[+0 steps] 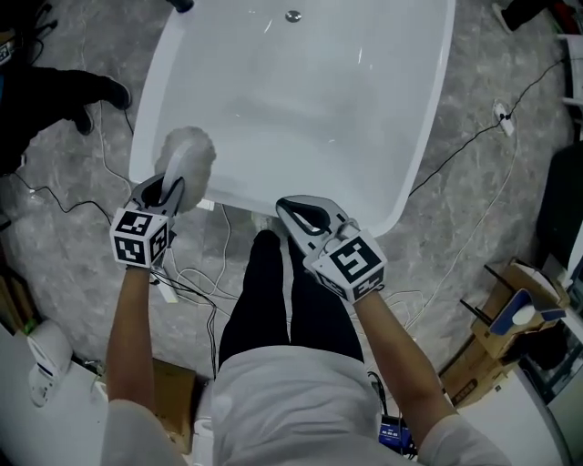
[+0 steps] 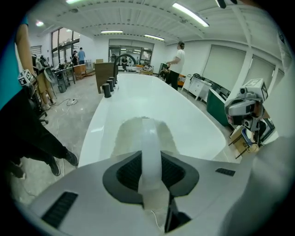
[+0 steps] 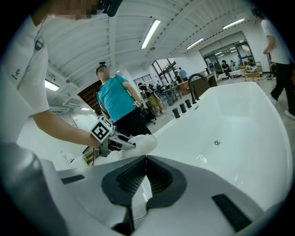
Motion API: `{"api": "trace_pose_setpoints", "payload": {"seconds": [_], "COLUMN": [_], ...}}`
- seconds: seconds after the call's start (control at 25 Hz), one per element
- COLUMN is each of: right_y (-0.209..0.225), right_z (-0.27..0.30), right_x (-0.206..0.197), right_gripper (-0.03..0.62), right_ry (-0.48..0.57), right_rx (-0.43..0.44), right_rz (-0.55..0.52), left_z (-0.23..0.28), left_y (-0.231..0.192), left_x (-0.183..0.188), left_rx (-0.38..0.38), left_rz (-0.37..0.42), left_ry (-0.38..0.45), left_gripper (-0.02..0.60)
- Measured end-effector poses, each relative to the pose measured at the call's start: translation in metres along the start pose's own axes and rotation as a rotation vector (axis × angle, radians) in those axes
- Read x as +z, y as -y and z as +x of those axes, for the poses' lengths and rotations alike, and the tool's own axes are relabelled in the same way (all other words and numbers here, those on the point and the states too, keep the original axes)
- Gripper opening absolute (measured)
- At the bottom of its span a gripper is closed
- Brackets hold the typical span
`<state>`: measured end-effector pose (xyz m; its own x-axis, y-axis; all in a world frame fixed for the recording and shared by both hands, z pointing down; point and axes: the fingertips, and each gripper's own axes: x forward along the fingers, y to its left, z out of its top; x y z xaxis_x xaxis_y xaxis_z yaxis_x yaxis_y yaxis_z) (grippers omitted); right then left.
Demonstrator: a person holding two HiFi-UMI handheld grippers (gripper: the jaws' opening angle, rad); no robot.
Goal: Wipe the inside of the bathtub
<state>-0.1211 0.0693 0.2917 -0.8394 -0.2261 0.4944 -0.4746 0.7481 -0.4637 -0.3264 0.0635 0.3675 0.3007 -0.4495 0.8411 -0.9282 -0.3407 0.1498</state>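
Note:
The white bathtub (image 1: 364, 109) fills the top of the head view, its drain (image 1: 292, 15) at the far end. My left gripper (image 1: 168, 189) is shut on the handle strip of a fluffy white wiping pad (image 1: 187, 160), which hangs over the tub's near left rim. In the left gripper view the pad (image 2: 143, 133) lies just past the shut left gripper (image 2: 150, 159), over the tub (image 2: 138, 97). My right gripper (image 1: 293, 211) is shut and empty, just outside the near rim. The right gripper view shows the right gripper (image 3: 146, 159), the tub (image 3: 239, 120) and the pad (image 3: 140, 143).
Cables (image 1: 474, 146) run over the grey floor right of the tub. Cardboard boxes (image 1: 506, 319) stand at the right. A person's black shoe (image 1: 100, 91) is left of the tub. A person in a teal shirt (image 3: 117, 99) stands nearby. Black fittings (image 2: 108, 87) sit at the far rim.

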Motion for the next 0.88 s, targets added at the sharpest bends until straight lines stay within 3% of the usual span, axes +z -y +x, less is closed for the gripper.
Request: {"api": "trace_pose_setpoints", "payload": {"seconds": [0.24, 0.68, 0.88], "right_y": [-0.008, 0.010, 0.012], "right_z": [0.020, 0.035, 0.041], "right_x": [-0.013, -0.030, -0.034], "right_gripper": [0.020, 0.020, 0.020], "right_ry": [-0.010, -0.022, -0.015], "right_rx": [0.039, 0.033, 0.035], "right_rz": [0.016, 0.055, 0.072], "left_z": [0.021, 0.068, 0.075], "left_y": [-0.024, -0.047, -0.055], "left_x": [-0.011, -0.039, -0.043], "left_rx": [0.002, -0.048, -0.058], "left_rz": [0.014, 0.055, 0.017], "left_ry": [-0.135, -0.409, -0.457], "left_gripper": [0.098, 0.098, 0.098]}}
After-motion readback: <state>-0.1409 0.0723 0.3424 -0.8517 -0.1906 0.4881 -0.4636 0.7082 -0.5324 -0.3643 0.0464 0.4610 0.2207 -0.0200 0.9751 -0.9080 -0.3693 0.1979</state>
